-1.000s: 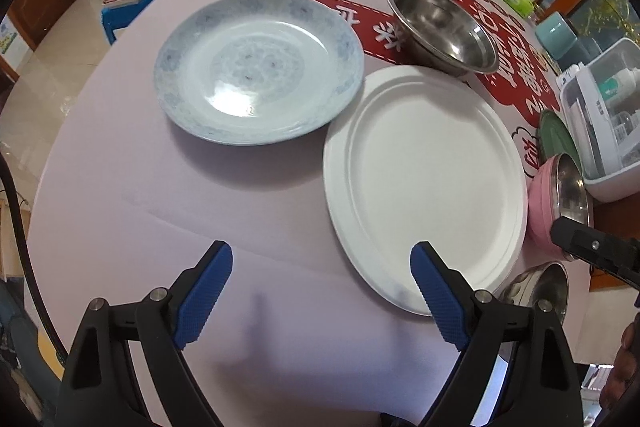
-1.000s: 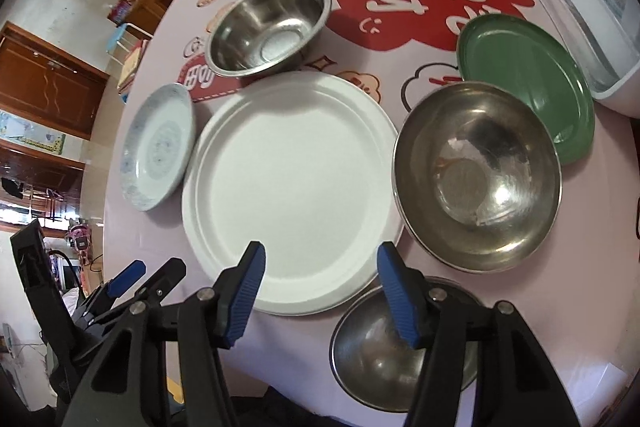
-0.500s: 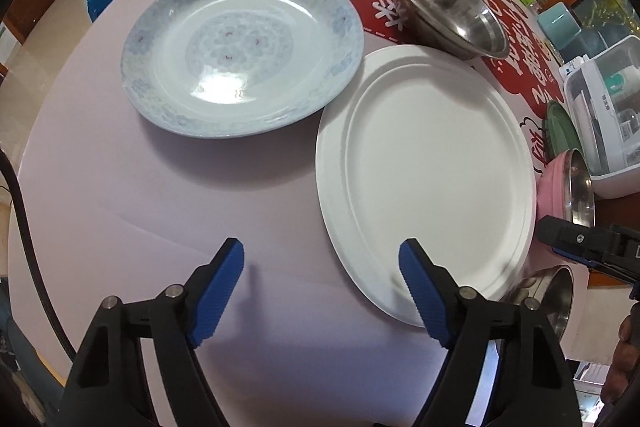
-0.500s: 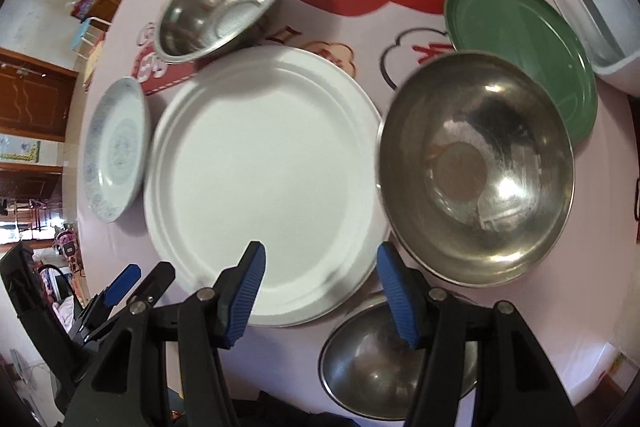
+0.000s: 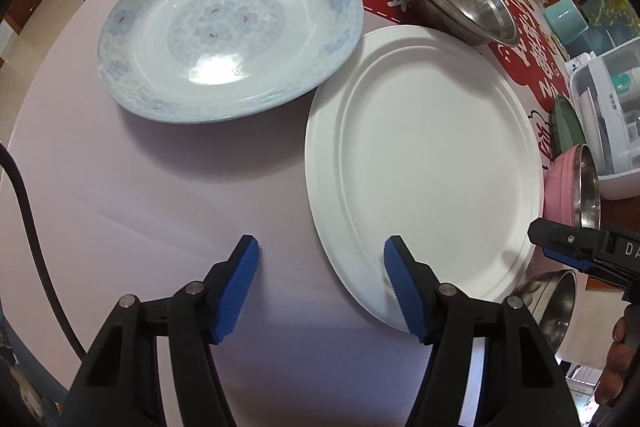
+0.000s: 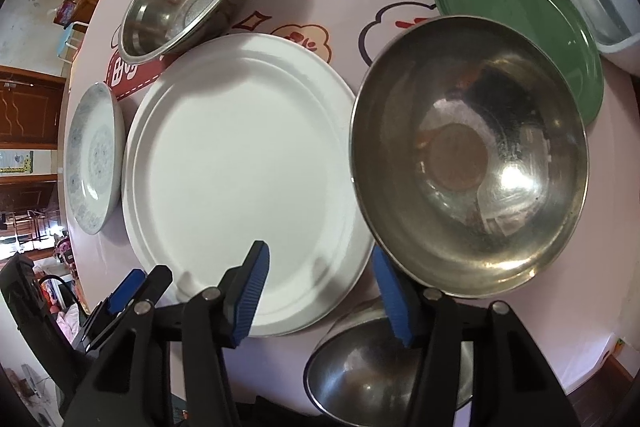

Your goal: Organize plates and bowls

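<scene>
Pale pink cloth covers the round table (image 5: 168,211), with a red cartoon print across its far part. On it the white plate (image 5: 432,155) lies flat near the front edge; the blue-patterned plate (image 5: 228,31) sits just beside it on its left, their rims very close or overlapping. A small steel bowl (image 5: 456,7) stands beyond the white plate, next to its far rim. From the right wrist view a large steel bowl (image 6: 472,163) sits to the right of the white plate, its rim over the plate's edge, and a green plate (image 6: 520,7) lies behind it, partly under its rim. Another steel bowl (image 6: 372,363) sits at the table's near edge, below the right gripper.

The left gripper (image 5: 320,279) points steeply down over the near left rim of the white plate; its jaws have just been closing, yet they stand apart, the rim between them and no pad pressing on it. The right gripper (image 6: 320,287) hangs over the plate's near right rim; its jaws have also just been closing but stand unclenched, gripping nothing. A white plastic box (image 5: 612,107) stands at the table's right side
</scene>
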